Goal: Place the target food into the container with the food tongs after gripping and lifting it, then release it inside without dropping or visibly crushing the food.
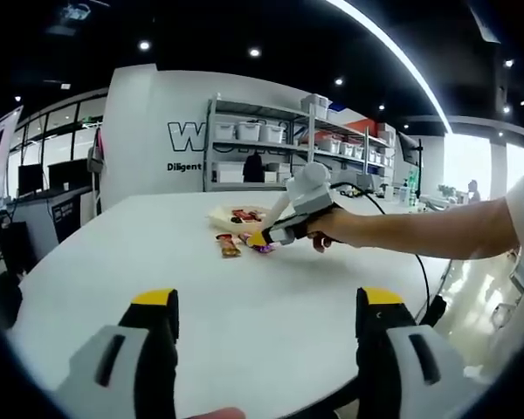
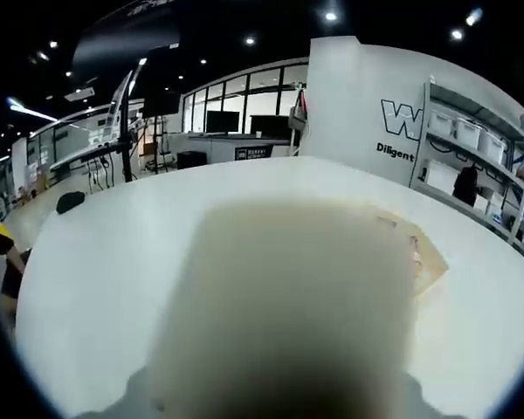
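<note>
The left gripper (image 1: 268, 319), grey with yellow tips, had its two jaws spread wide apart above the big round white table (image 1: 201, 323), with nothing between them. Far across the table the right gripper (image 1: 264, 237) was held in a person's hand (image 1: 325, 230), its yellow tip down by the small wrapped snacks (image 1: 230, 245) just beside the pale flat container (image 1: 229, 216). I could not tell if its jaws were spread or pressed together. In the right gripper view a blurry beige shape (image 2: 297, 305) hid the jaws, and a corner of the container (image 2: 426, 257) peeked out beside it.
</note>
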